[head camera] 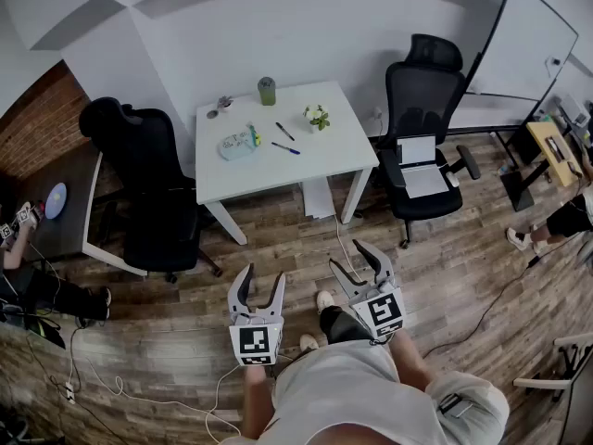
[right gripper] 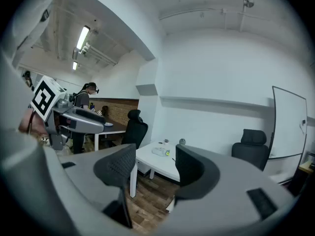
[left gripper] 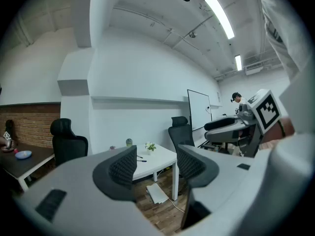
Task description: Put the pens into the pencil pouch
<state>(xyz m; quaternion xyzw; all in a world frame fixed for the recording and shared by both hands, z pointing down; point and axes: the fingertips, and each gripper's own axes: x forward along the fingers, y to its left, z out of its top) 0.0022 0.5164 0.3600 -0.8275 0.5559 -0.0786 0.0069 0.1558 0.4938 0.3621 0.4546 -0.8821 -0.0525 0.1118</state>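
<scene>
Two pens (head camera: 284,132) (head camera: 285,148) lie on a white table (head camera: 343,142) across the room, to the right of a pale pencil pouch (head camera: 238,145). The pouch (right gripper: 160,152) also shows small in the right gripper view, and the pens (left gripper: 141,158) as dark specks in the left gripper view. My left gripper (head camera: 258,286) and right gripper (head camera: 356,259) hang over the wood floor, well short of the table. Both stand open with nothing between their jaws. The left gripper (left gripper: 156,165) and right gripper (right gripper: 155,164) point level toward the table.
A green cup (head camera: 267,91), a small potted plant (head camera: 317,116) and a small grey object (head camera: 219,107) share the table. Black office chairs (head camera: 144,179) (head camera: 422,123) flank it. A whiteboard (head camera: 528,44) stands at the right. Cables (head camera: 139,387) trail on the floor. People stand at the room's edges.
</scene>
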